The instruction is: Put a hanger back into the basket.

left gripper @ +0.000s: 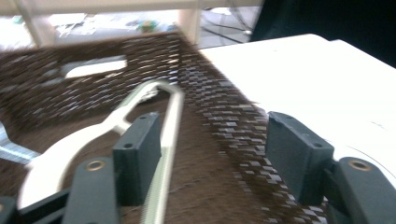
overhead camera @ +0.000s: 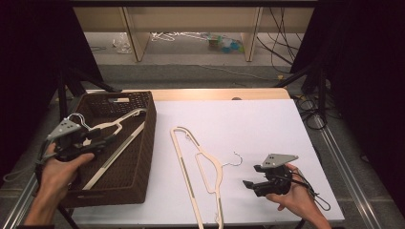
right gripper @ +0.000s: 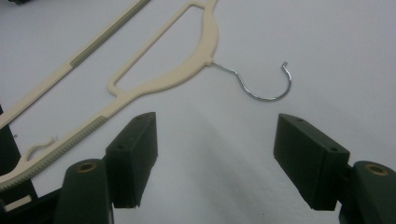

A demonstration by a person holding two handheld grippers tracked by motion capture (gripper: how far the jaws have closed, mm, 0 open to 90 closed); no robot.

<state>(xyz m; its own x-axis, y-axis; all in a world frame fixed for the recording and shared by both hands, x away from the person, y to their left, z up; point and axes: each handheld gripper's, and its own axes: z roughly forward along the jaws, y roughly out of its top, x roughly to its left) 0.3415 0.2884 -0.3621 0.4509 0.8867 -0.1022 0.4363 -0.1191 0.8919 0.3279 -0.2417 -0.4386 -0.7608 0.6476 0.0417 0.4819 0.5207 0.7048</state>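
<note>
— What's in that dark woven basket (overhead camera: 138, 157)?

— A cream plastic hanger (overhead camera: 114, 143) lying slantwise inside, its wire hook up by the left gripper (overhead camera: 102, 141). That gripper hovers over the basket with its jaws spread, nothing between them.

— And the other hanger?

— A second cream hanger (overhead camera: 198, 171) lies flat on the smooth white tabletop (overhead camera: 267, 124), long ribbed bar, curved shoulders, thin metal hook (right gripper: 261, 86) curling toward the right gripper (overhead camera: 252, 177). That one is released too, jaws wide, just short of the hook.
</note>
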